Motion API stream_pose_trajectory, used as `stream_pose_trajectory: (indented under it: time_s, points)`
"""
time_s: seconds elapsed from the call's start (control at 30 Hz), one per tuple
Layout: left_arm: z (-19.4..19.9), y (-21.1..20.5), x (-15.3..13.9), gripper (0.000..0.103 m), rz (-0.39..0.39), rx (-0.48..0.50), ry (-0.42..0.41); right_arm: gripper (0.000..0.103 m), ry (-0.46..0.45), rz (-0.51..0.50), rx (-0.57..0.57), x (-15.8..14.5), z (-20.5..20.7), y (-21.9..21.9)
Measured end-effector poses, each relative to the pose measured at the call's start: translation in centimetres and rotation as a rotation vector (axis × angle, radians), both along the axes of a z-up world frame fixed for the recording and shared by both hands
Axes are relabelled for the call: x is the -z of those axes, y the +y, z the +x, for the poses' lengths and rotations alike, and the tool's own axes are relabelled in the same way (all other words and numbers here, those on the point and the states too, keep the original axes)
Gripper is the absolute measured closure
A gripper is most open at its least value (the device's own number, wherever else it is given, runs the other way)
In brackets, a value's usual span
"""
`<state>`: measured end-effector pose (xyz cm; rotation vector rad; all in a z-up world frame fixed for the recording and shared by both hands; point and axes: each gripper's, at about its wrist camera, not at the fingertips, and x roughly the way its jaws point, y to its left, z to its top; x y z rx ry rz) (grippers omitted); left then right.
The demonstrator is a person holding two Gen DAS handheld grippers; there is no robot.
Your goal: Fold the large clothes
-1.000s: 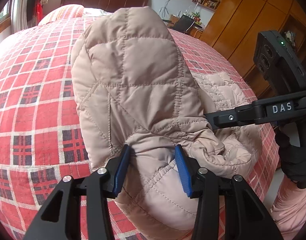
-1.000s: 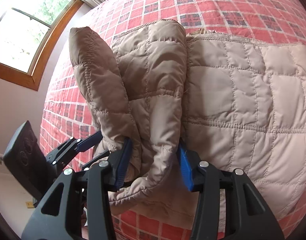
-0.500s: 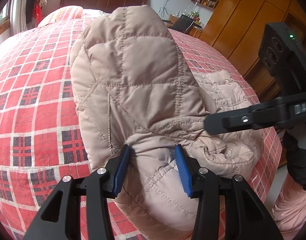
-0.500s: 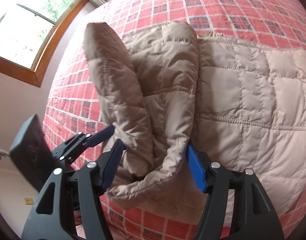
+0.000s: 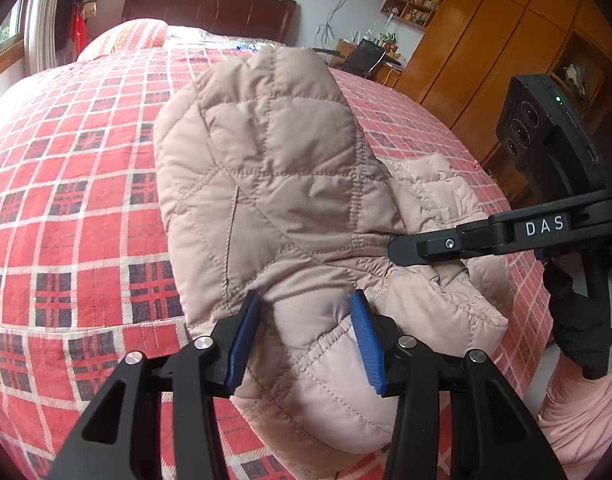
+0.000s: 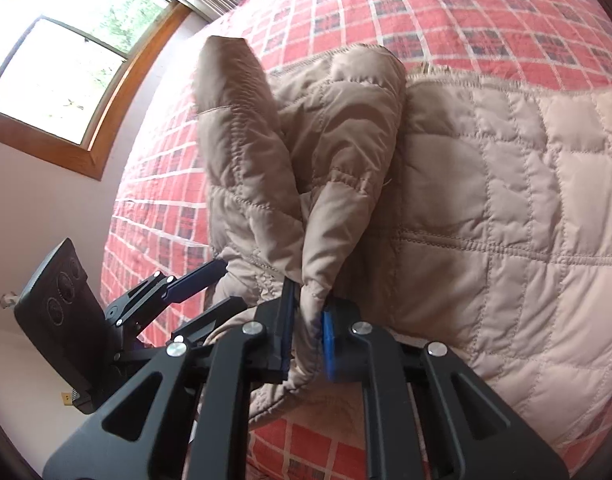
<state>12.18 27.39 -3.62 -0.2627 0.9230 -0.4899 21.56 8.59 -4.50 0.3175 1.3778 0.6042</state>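
The right tongs are clamped on a bunched fold of the beige quilted jacket. The left tongs stand apart, straddling the jacket's near edge. Beyond them the jacket lies spread across the red plaid bed.

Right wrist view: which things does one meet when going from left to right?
Window → left gripper → right gripper shut on the jacket's raised fold → flat quilted jacket on the plaid bedspread.
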Motion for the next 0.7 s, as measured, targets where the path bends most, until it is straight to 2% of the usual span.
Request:
stream_pose_trajectory:
  time_s: [0.2, 0.37, 0.53, 0.7]
  points:
    - [-1.6, 0.4, -2.9, 0.056, -0.014, 0.008, -0.080, 0.093, -0.077, 0.036, 0.033, -3.6, -1.2, -4.3]
    - [-2.3, -0.2, -4.2, 0.056, -0.016, 0.033, -0.111, 0.093, -0.136, 0.015, 0.122, -6.2, -2.1, -9.7]
    - [-1.3, -2.2, -3.8, 0.056, -0.013, 0.060, -0.091, 0.094, -0.133, -0.008, 0.207, -5.8, -2.8, -14.5]
    - [-0.4, -4.3, -2.8, 0.055, -0.015, 0.084, -0.046, 0.095, -0.070, -0.013, 0.244, -2.6, -2.9, -17.1]
